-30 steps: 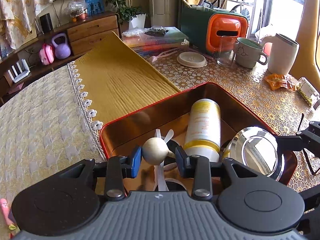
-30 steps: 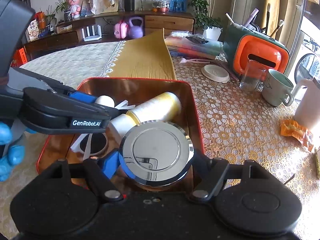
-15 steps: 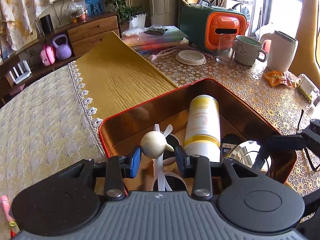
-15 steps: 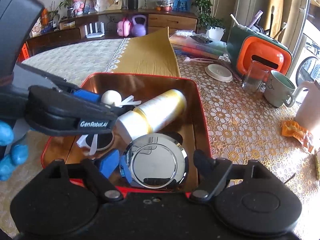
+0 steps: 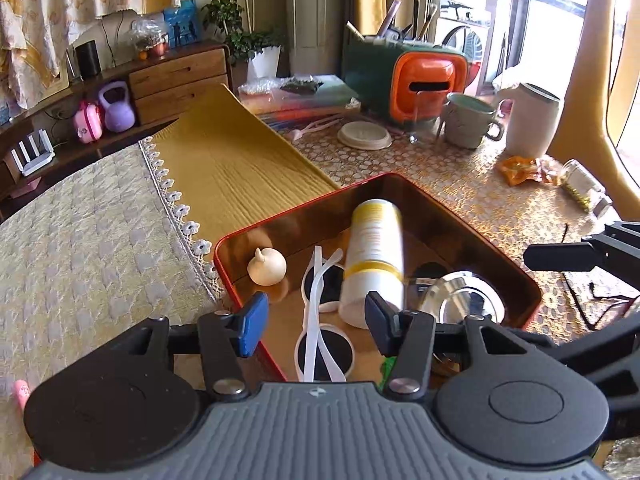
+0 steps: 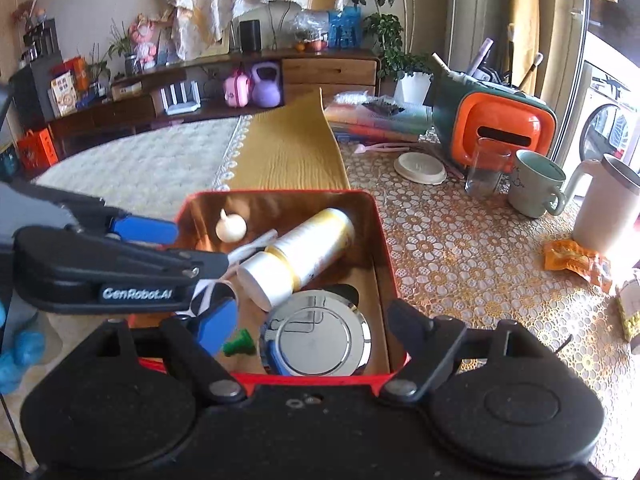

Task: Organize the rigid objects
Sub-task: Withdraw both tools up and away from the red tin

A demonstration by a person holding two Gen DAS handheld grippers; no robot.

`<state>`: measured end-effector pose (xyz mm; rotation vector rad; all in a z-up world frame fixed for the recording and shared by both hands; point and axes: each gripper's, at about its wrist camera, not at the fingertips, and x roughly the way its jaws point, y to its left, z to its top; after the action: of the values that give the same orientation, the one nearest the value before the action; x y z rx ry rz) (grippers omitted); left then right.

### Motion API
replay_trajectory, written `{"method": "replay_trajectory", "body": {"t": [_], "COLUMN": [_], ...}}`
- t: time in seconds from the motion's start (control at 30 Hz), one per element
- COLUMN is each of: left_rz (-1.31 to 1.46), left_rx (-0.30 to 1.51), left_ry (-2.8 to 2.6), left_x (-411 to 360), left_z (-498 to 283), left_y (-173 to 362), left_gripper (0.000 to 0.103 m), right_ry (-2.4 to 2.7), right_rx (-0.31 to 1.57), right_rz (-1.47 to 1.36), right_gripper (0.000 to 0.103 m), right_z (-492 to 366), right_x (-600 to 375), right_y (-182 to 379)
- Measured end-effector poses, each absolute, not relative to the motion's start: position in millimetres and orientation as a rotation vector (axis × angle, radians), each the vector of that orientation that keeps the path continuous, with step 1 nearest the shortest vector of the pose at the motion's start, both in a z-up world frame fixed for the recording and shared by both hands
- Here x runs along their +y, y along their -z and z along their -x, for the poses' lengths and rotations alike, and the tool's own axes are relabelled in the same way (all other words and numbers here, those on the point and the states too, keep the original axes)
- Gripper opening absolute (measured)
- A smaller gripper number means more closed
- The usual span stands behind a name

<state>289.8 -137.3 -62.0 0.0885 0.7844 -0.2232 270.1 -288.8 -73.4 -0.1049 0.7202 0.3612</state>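
Here, working from left to right, the left gripper (image 5: 314, 318) hangs over the near left part of the red tin tray (image 5: 276, 224), its jaws opening with nothing pinched between them. The cream knob (image 5: 267, 267) lies loose in the tray's far left corner, apart from the pads. Beside it to the right lie the white sunglasses (image 5: 322, 320), then the yellow-and-white bottle (image 5: 374, 256) on its side, then the chrome round lid (image 6: 316, 334) at the near right. The right gripper (image 6: 312, 332) sits above that lid with jaws spread wide, clear of its rim.

The likely trouble is crowding. The knob is round and may roll along the tray floor if the tray is nudged. The left gripper's fingers (image 5: 252, 322) hang just above the sunglasses, so a low pull-away could hook an arm of the frame and drag it out. The two grippers also work close together over one tray and could knock each other.

The right wrist view shows a small green piece (image 6: 239, 345) near the lid, the left gripper from the side, and a blue glove (image 6: 16, 354) at the left edge. The left wrist view gives the knob's stub and the sunglasses' dark lenses plainly, which the other view mostly hides.
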Motion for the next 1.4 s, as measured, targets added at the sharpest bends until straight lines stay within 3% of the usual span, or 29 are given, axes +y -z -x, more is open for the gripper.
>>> {"method": "replay_trajectory", "body": {"t": [0.6, 0.73, 1.4], "left_rz": [0.012, 0.031, 0.046], "left_rx": [0.712, 0.699, 0.637], "left_ry": [0.207, 0.185, -0.021], "left_x": [-74.4, -55.4, 49.4], "left_z": [-220.9, -204.4, -150.7], "left_y": [18.5, 14.8, 15.4], "left_gripper": [0.057, 0.074, 0.083], "right_ry": [-0.431, -0.462, -0.673], "right_rx": [0.674, 0.664, 0.643], "right_rz": [0.039, 0.058, 0.098], "right_gripper": [0.093, 0.099, 0.103], "right_z": [-221.7, -208.8, -171.6], "right_x": [-266.1, -251.8, -164.2], "right_y": [40.7, 35.9, 39.2]}}
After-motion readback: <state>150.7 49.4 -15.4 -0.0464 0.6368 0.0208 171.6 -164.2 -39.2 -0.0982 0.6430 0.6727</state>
